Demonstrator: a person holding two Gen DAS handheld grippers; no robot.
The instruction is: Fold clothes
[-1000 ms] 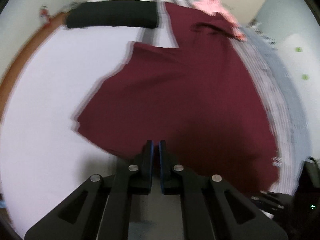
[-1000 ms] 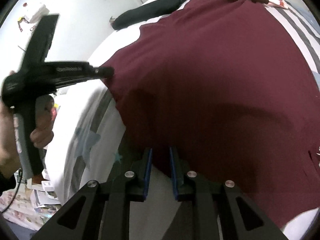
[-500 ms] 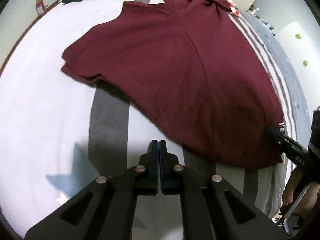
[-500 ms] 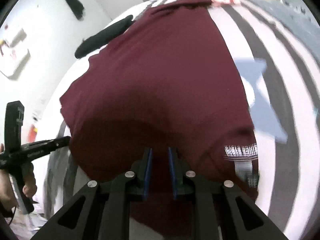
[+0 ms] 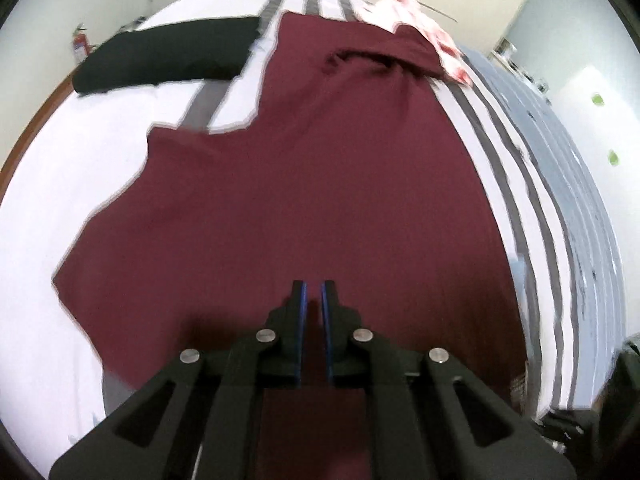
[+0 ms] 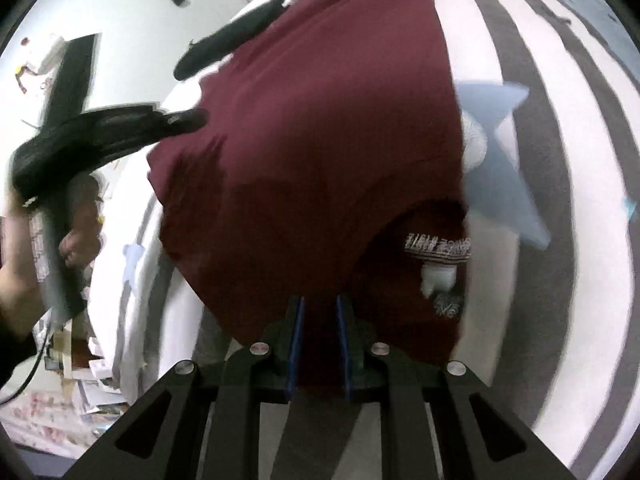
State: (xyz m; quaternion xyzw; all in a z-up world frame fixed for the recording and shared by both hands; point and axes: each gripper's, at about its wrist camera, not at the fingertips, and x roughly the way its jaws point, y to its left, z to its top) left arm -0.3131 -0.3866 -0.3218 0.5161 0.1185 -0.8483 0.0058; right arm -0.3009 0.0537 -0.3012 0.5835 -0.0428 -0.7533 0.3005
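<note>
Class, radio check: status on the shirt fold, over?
Right gripper shut on maroon shirt hem. Left gripper just cracked open, low over shirt. Shirt spread on striped bed. Black garment lies apart.

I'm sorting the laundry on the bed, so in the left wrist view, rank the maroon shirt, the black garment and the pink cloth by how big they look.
1. maroon shirt, by far the largest.
2. black garment.
3. pink cloth, smallest, though it lies farthest away and is partly hidden.

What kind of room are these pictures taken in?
Most likely a bedroom: a maroon shirt lies spread on a bed with a striped cover, a dark folded garment beside it, plain walls around.
</note>
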